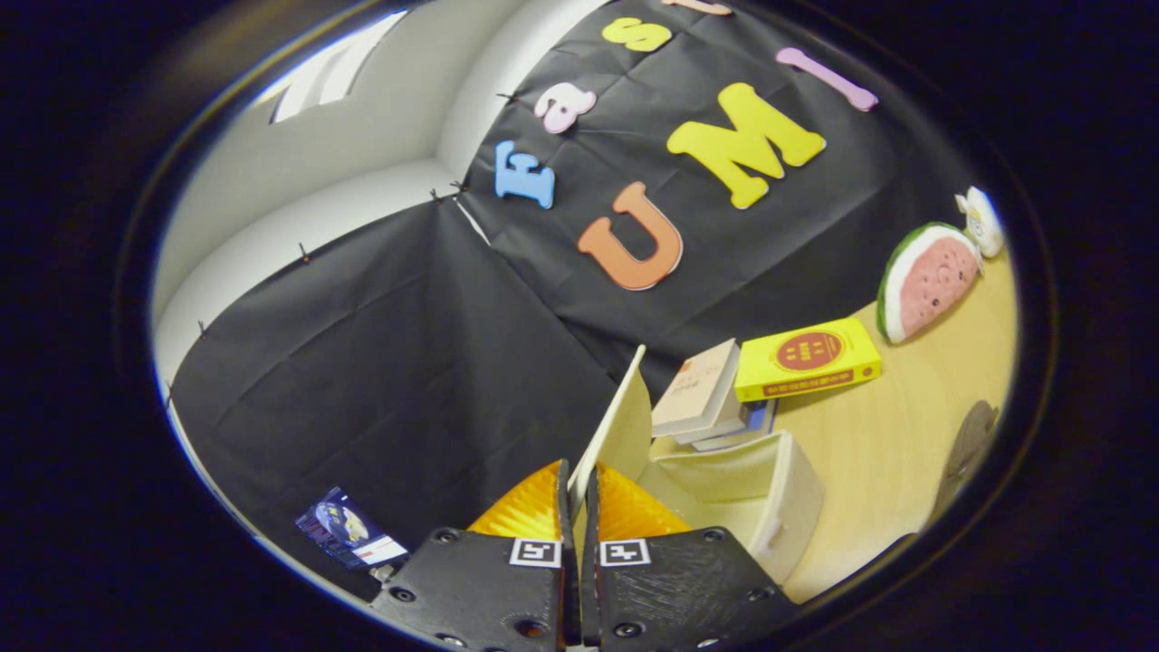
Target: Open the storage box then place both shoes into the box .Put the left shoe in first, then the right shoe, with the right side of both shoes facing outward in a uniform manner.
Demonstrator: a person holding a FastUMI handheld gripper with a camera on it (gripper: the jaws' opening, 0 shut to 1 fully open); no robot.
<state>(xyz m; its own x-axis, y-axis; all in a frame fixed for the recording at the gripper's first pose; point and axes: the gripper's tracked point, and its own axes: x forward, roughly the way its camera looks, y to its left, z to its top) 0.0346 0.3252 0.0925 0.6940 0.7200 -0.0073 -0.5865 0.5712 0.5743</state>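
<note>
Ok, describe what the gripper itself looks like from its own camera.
The gripper has two broad, flat plates side by side at its base, fastened with round screws near their corners. Each plate bears a small square black-and-white marker near its inner front corner. Ahead of these, the jaws are ribbed wedges tapering forward.

My fingers [579,507] pinch the lid [616,426], raised over the box [770,498]. Books [724,389] behind the box; melon toy [928,281] at the tabletop's [905,435] back edge.

Gripper-mounted fisheye, tilted, close behind jaws, facing booth wall [380,362].
</note>
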